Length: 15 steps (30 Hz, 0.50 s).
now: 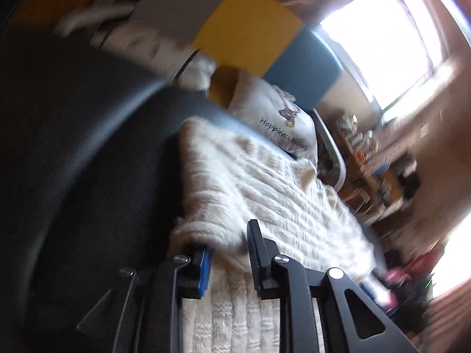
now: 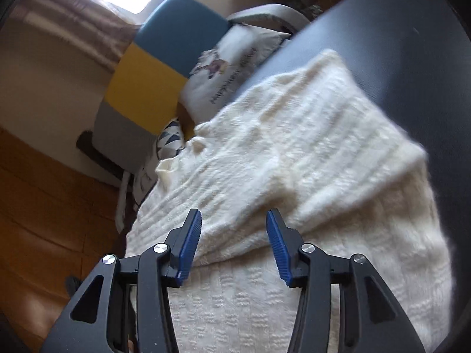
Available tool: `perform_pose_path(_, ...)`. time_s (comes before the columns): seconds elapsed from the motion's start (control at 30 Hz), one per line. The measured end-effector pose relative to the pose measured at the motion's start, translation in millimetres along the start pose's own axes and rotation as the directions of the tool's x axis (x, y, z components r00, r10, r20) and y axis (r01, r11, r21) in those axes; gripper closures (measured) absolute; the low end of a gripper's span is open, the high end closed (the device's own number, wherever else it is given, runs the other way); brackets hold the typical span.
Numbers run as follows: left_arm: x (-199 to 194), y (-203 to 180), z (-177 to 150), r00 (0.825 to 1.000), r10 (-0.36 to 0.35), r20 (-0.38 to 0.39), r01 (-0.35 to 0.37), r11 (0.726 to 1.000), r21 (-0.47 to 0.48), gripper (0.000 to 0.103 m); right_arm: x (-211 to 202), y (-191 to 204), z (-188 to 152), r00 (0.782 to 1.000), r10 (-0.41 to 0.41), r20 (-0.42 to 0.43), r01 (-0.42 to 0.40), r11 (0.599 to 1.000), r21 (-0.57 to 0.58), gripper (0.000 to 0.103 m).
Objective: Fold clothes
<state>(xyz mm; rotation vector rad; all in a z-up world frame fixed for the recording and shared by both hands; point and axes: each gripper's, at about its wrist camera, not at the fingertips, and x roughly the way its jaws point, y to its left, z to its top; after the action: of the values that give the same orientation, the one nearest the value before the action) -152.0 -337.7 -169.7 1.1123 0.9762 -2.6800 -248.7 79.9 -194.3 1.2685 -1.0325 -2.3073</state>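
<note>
One cream sweater [image 2: 294, 153] lies lengthwise away from view.

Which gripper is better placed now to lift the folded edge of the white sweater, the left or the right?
Probably the left. The left gripper has the fluffy edge of the white sweater bunched between its fingers, near the corner. The right gripper stands open above the fold with nothing between its pads.
</note>
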Motion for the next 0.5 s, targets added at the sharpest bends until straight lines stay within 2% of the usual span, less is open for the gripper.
perform_pose_path(0.07,4.2,-5.0,-3.0,1.000,0.008,-0.021,-0.008,1.000,0.019,0.082,3.3,-4.4,2.4,1.000,-0.001,0.002,0.001,1.000,0.025,0.054)
perform_pose_path(0.13,12.4,3.4,-5.4,0.998,0.026,-0.052,-0.027,1.000,-0.016,0.082,6.9,-6.8,4.0,1.000,0.009,0.001,-0.009,0.998,0.056,0.054)
perform_pose_path(0.2,14.7,12.2,-6.6,0.998,-0.005,-0.055,0.002,0.998,-0.063,0.082,8.2,-0.5,5.4,1.000,-0.016,0.018,0.016,1.000,0.019,0.056)
perform_pose_path(0.23,13.8,11.6,-6.3,0.999,-0.004,-0.050,0.001,0.998,-0.058,0.082,8.7,3.0,6.0,0.999,-0.030,0.027,0.030,1.000,-0.002,0.061)
perform_pose_path(0.3,7.4,2.4,-5.9,0.999,0.032,-0.016,-0.031,0.999,0.006,0.082,13.1,13.3,9.3,0.997,-0.071,0.037,0.074,0.994,-0.077,0.088)
perform_pose_path(0.33,1.8,-3.2,-4.6,0.999,0.037,0.014,-0.038,0.998,0.045,0.082,13.4,19.0,9.9,0.996,-0.082,0.043,0.087,0.990,-0.112,0.089)
perform_pose_path(0.43,-13.6,-10.3,3.4,0.996,-0.048,0.073,0.045,0.998,0.047,0.081,8.3,39.8,11.0,0.991,-0.103,0.084,0.120,0.967,-0.224,0.094)
perform_pose_path(0.5,-8.0,-10.3,4.1,0.999,-0.021,0.044,0.020,0.999,0.039,0.081,-0.4,50.9,11.9,0.982,-0.135,0.134,0.169,0.943,-0.285,0.094)
